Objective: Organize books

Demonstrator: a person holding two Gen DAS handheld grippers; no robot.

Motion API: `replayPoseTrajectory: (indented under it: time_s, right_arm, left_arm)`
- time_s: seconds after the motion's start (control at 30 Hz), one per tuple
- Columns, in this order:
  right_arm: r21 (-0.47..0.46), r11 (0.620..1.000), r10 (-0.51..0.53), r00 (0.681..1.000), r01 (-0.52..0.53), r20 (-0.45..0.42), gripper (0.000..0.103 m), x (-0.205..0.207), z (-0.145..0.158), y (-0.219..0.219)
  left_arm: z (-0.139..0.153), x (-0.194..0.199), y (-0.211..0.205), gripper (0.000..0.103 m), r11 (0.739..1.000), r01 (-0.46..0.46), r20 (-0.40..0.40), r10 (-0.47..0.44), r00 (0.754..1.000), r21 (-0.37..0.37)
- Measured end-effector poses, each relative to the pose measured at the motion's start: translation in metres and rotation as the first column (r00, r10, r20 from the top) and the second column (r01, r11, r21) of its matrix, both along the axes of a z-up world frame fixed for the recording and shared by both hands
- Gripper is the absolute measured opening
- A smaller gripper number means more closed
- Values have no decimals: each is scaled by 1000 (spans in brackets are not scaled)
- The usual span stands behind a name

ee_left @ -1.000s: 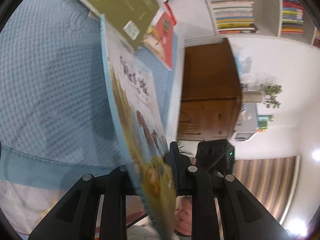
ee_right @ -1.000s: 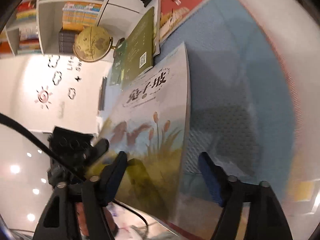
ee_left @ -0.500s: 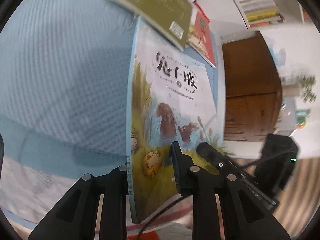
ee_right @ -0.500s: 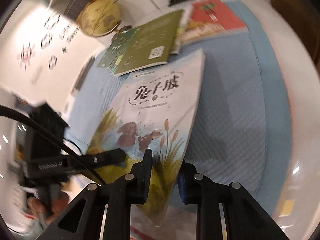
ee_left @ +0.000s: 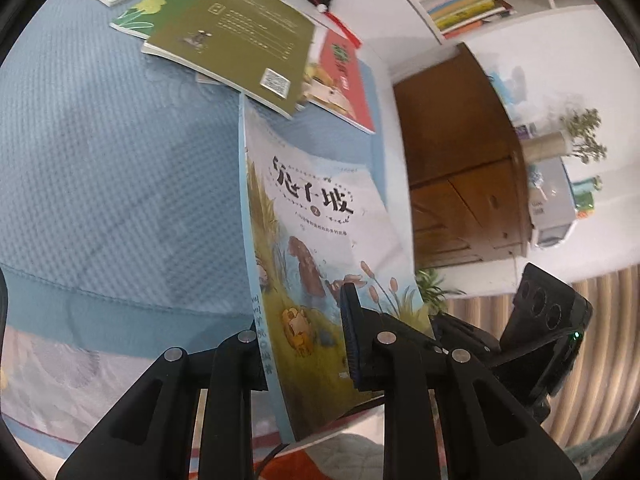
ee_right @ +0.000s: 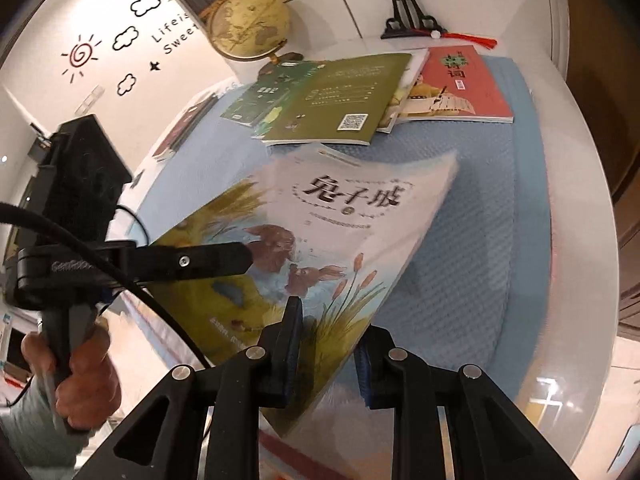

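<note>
both jaws clamp the rabbit picture book point(ee_right: 320, 240) above the blue cloth point(ee_right: 460, 248).

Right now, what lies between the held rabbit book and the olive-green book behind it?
Only bare blue mat: in the right wrist view the rabbit book has its top edge just short of the olive-green book. No other object sits there.
</note>
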State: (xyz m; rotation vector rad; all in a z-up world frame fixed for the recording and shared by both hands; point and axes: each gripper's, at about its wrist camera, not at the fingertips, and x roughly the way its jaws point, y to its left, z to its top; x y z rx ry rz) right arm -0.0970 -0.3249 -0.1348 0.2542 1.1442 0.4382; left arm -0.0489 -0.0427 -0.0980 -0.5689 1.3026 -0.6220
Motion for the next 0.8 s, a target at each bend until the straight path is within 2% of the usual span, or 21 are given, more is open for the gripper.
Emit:
replayPoseTrajectory:
  time_s: [0.07,0.13,0.27,0.4,0.57,0.67,0.8]
  right_arm:
    - [49,999,-1,1000,2,-21,24,-6,2,-7]
    - [58,998,2,1000,-1,-11,24,-11,7,-9]
    - [46,998,38,999,-40,34,25,-14,20,-3]
    - [22,994,102,991,-104,91,25,-5,35,15]
    - [-5,982,190,970,-191,154,25,16,54,61]
    - [-34,972,234,956,-232,177,25,36,60,106]
    - [-74,958,287,937,-277,201,25,71,62,178]
  left_arm:
    - [4,-5,0,19,1000,13,5,-13,1000,-12]
    - [9,-8,-1,19,1000,22,13,-22,1000,-15]
    - [15,-7,8,19,1000,25,23,-24,999,-16]
    - [34,-4,28,19,1000,-7,71,9,997,-23]
    - [51,6,81,19,995,-100,123,103,987,-29]
    - [54,24,125,19,987,-156,131,159,979,-33]
    - [61,58,191,19,982,-190,158,187,970,3]
